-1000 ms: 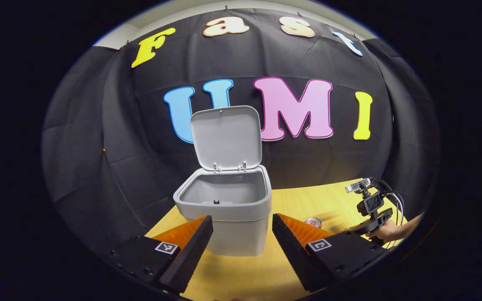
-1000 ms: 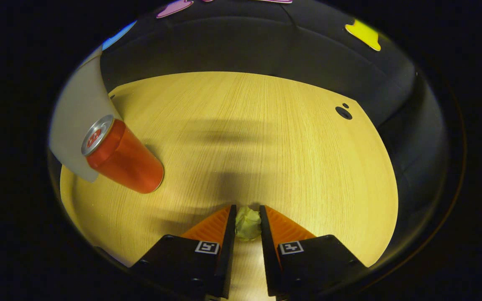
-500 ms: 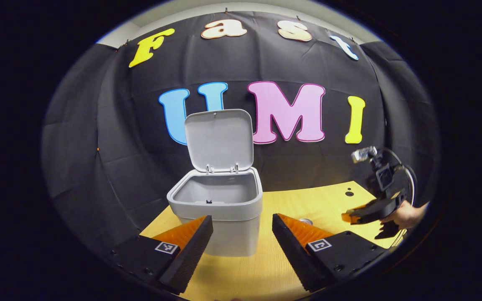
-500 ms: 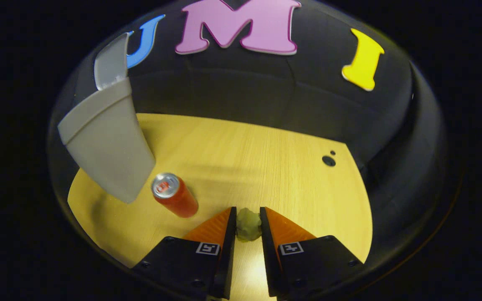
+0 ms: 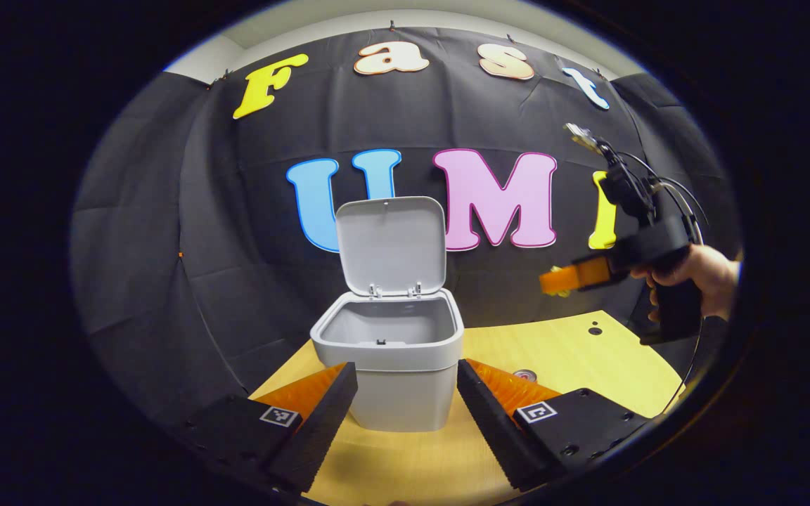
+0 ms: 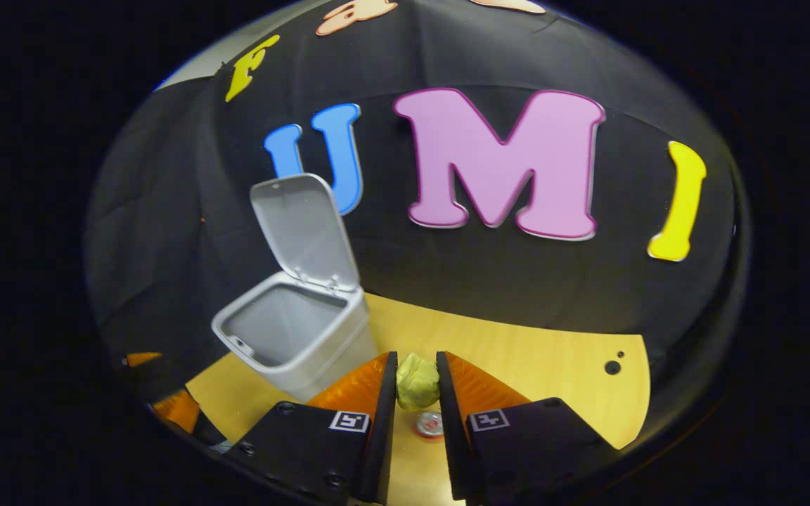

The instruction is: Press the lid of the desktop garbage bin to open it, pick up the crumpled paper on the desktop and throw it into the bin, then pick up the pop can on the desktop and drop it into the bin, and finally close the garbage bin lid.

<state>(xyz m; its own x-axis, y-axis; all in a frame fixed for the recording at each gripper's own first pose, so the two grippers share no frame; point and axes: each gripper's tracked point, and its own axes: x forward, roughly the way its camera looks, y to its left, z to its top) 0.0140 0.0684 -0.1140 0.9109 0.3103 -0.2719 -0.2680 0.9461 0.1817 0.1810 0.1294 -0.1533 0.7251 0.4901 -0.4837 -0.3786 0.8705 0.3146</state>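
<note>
The grey bin [image 5: 398, 393] stands on the wooden table [image 5: 588, 358] with its lid [image 5: 391, 242] upright and open. My left gripper [image 5: 405, 390] hangs open just in front of the bin, nothing between its fingers. To the right, high above the table, a hand [image 5: 704, 270] holds my right gripper [image 5: 545, 282]. In the right gripper view that gripper [image 6: 416, 362] is shut on the yellow-green crumpled paper [image 6: 417, 383], up in the air right of the open bin [image 6: 292, 344]. The pop can [image 6: 429, 424] stands below it, its top [image 5: 523, 376] showing right of the bin.
The black cloth wall closes off the back just behind the bin. Two small holes [image 6: 612, 367] mark the table's far right corner. My left gripper's fingers [image 6: 176, 409] show low at the left of the right gripper view, in front of the bin.
The right gripper has lifted the crumpled paper off the table and risen high, turning toward the bin. The left gripper stays open in front of the bin, drawn back slightly.
</note>
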